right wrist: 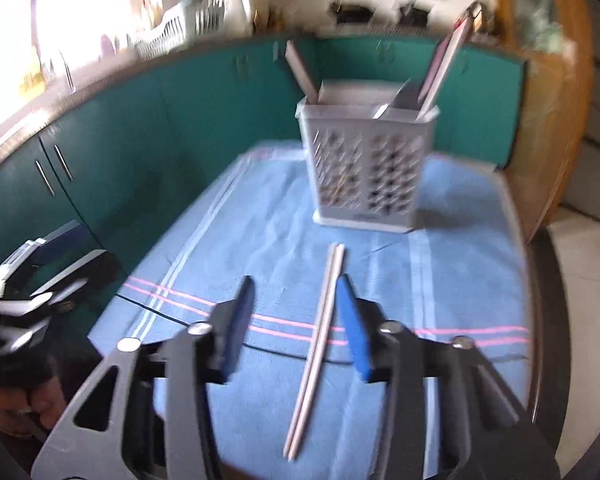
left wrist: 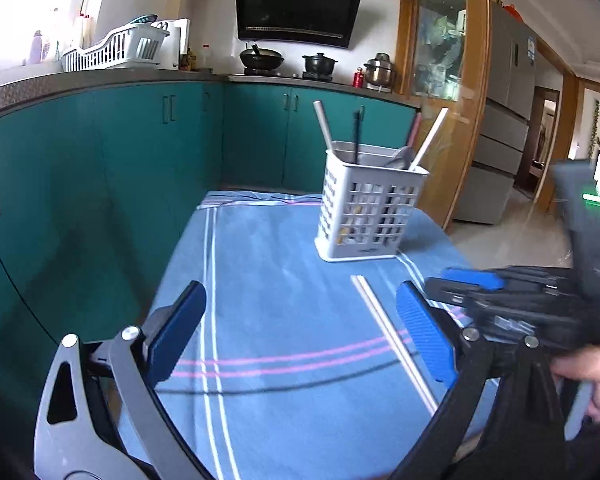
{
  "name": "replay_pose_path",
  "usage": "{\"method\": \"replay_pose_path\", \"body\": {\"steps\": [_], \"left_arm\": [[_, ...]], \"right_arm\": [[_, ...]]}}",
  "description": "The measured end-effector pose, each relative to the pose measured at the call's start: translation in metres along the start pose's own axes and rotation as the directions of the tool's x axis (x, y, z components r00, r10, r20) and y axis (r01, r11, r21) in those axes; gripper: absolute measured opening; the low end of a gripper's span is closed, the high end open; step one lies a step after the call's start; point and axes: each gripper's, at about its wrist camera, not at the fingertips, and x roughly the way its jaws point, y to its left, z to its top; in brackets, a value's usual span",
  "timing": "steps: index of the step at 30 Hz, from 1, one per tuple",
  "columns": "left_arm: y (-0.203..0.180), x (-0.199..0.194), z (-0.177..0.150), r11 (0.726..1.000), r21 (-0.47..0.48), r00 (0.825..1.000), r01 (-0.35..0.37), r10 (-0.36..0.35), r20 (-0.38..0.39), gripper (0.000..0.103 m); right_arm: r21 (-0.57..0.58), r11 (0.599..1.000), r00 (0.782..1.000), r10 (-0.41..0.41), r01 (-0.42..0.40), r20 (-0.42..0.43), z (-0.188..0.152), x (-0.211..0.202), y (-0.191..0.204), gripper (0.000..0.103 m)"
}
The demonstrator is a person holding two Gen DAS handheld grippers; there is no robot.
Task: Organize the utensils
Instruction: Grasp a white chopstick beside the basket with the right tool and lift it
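A pair of pale chopsticks (left wrist: pixel 392 340) lies flat on the blue cloth (left wrist: pixel 268 264), also in the right wrist view (right wrist: pixel 320 340). A white slotted utensil holder (left wrist: pixel 368 208) stands behind them, holding chopsticks, a dark stick and a spoon; it also shows in the right wrist view (right wrist: pixel 364 168). My left gripper (left wrist: pixel 300 320) is open and empty, left of the chopsticks. My right gripper (right wrist: pixel 296 300) is open, with the chopsticks lying between its fingers, close to the right finger (right wrist: pixel 352 328). The right gripper also shows in the left wrist view (left wrist: pixel 476 280).
Teal cabinets (left wrist: pixel 100 168) run behind and left of the table. A counter above holds a dish rack (left wrist: pixel 116 50), pots and a stove. A wooden door frame (left wrist: pixel 472 92) and a fridge stand at the right. The cloth's edge falls away at the right.
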Motion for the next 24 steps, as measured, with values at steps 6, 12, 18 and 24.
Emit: {"method": "replay_pose_path", "body": {"steps": [6, 12, 18, 24], "left_arm": [[0.025, 0.023, -0.015, 0.999, -0.024, 1.0, -0.023, 0.023, -0.006, 0.095], [0.042, 0.031, -0.015, 0.998, -0.066, 0.999, 0.01, -0.014, -0.048, 0.095], [0.037, 0.03, -0.016, 0.997, -0.054, 0.997, 0.06, -0.063, -0.051, 0.095], [0.037, 0.03, -0.015, 0.996, -0.059, 0.997, 0.063, -0.066, -0.05, 0.095]], "right_arm": [[-0.021, 0.999, 0.992, -0.041, 0.039, -0.115, 0.031, 0.091, -0.004, 0.03], [-0.026, 0.995, 0.98, -0.095, 0.092, -0.175, 0.038, 0.136, -0.007, 0.03], [-0.032, 0.985, 0.964, -0.172, 0.169, -0.202, 0.035, 0.157, -0.015, 0.03], [-0.026, 0.988, 0.965, -0.154, 0.152, -0.212, 0.043, 0.165, -0.017, 0.03]]}}
